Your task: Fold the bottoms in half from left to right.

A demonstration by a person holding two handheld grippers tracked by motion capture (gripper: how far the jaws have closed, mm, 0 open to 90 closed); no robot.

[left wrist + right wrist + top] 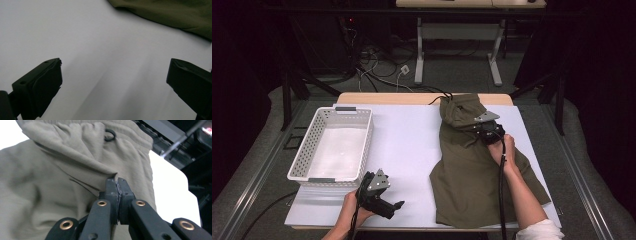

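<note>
The olive garment [477,170], soft matte cloth with a gathered elastic waistband, lies rumpled on the smooth white desk [412,145], well right of the perforated white plastic basket [334,145]. The right tongs [117,182] are clamped on a pinched fold just below the waistband; the left tongs [113,77] stand apart over bare desk near the hem.

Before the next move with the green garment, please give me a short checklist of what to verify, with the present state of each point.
1. Right gripper is shut on a fold of the olive garment: ok.
2. Left gripper is open with nothing between its jaws: ok.
3. Left gripper is apart from the garment, over bare table: ok.
4. White basket has free room inside: ok.
5. Cable of the right gripper lies across the garment and could drag on it: not ok.
6. How many layers of cloth the right gripper pinches: cannot tell.
</note>
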